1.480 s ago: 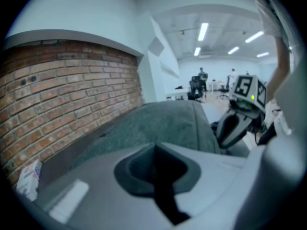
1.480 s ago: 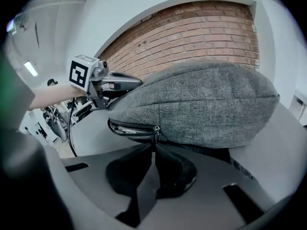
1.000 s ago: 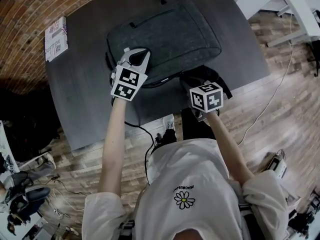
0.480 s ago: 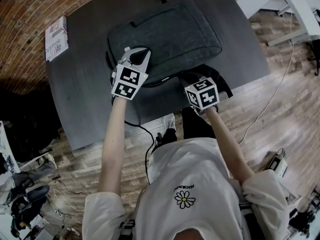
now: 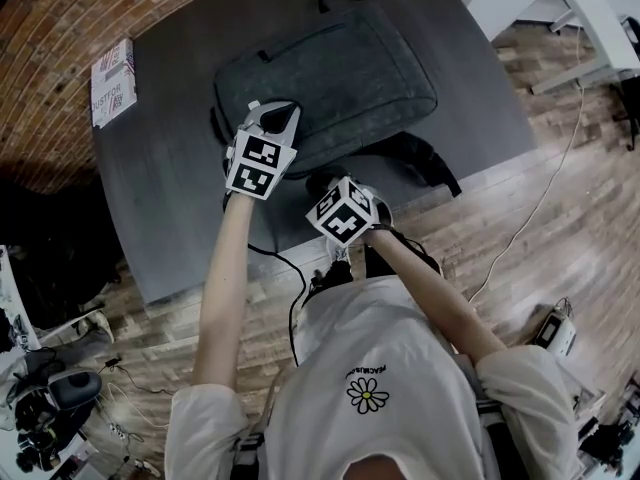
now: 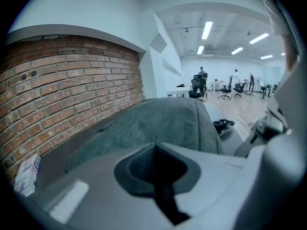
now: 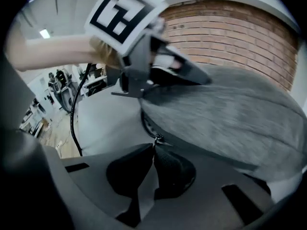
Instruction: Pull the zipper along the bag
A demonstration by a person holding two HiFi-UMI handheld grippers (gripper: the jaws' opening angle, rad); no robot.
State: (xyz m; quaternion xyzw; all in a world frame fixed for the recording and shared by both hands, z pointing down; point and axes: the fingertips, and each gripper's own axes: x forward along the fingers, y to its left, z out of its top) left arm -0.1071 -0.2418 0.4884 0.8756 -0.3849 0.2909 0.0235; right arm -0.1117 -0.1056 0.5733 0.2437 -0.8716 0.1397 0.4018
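A dark grey backpack (image 5: pixel 330 78) lies flat on the dark table (image 5: pixel 170 198). My left gripper (image 5: pixel 283 111) rests shut on the bag's near left corner; in the left gripper view its jaws (image 6: pixel 153 146) meet with the bag (image 6: pixel 158 123) just beyond. My right gripper (image 5: pixel 328 183) is at the bag's near edge, close to the left one. In the right gripper view its tips (image 7: pixel 154 145) pinch the small metal zipper pull (image 7: pixel 156 139) on the zipper line. Its jaws have just been opening slightly, with the pull still between them. The left gripper (image 7: pixel 204 79) shows above the bag (image 7: pixel 230 114).
A printed box (image 5: pixel 112 80) lies at the table's far left by the brick wall. The bag's black straps (image 5: pixel 425 158) hang over the near table edge. A black cable (image 5: pixel 290 268) runs down from the table to the wooden floor.
My right gripper has slid left along the bag's near edge and rolled, ending close to the left gripper. The left gripper has stayed put.
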